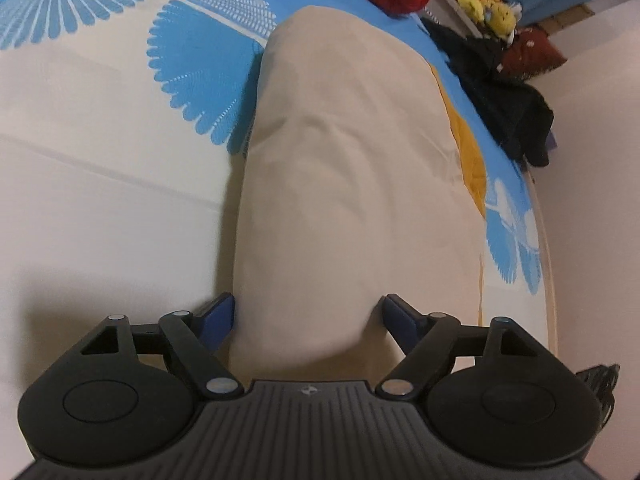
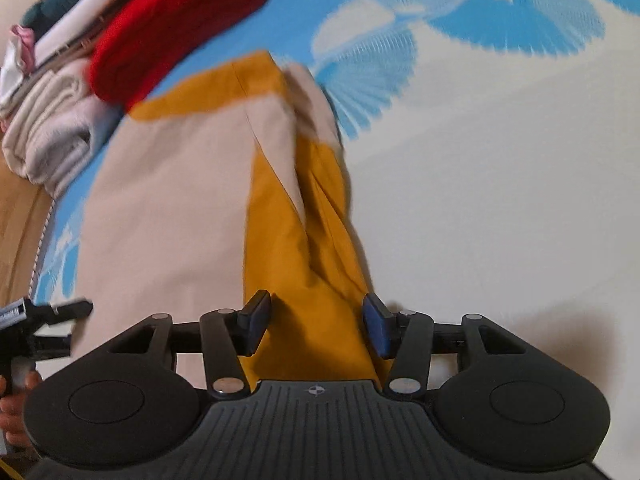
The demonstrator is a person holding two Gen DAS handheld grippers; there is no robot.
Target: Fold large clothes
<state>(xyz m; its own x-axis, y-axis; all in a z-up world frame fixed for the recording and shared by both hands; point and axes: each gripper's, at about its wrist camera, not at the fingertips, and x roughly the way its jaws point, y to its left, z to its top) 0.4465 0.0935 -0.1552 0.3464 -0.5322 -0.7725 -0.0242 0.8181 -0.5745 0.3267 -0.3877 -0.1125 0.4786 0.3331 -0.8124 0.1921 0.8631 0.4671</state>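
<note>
A large beige garment (image 1: 340, 184) with mustard-yellow panels (image 1: 472, 160) lies lengthwise on a bed sheet. In the left wrist view my left gripper (image 1: 308, 316) is open, with the near beige end of the garment between its blue-padded fingers (image 1: 218, 316). In the right wrist view the same garment (image 2: 168, 208) shows its yellow part (image 2: 304, 248), folded in a long strip. My right gripper (image 2: 316, 326) is open, its fingers either side of the yellow strip's near end. The left gripper also shows at the left edge of the right wrist view (image 2: 44, 320).
The bed sheet (image 1: 100, 160) is white with blue feather prints. A red folded garment (image 2: 176, 24) and a stack of folded pale clothes (image 2: 52, 132) lie at the far end. Dark clothes (image 1: 504, 96) and yellow plush toys (image 1: 488, 0) lie beyond the bed's right edge.
</note>
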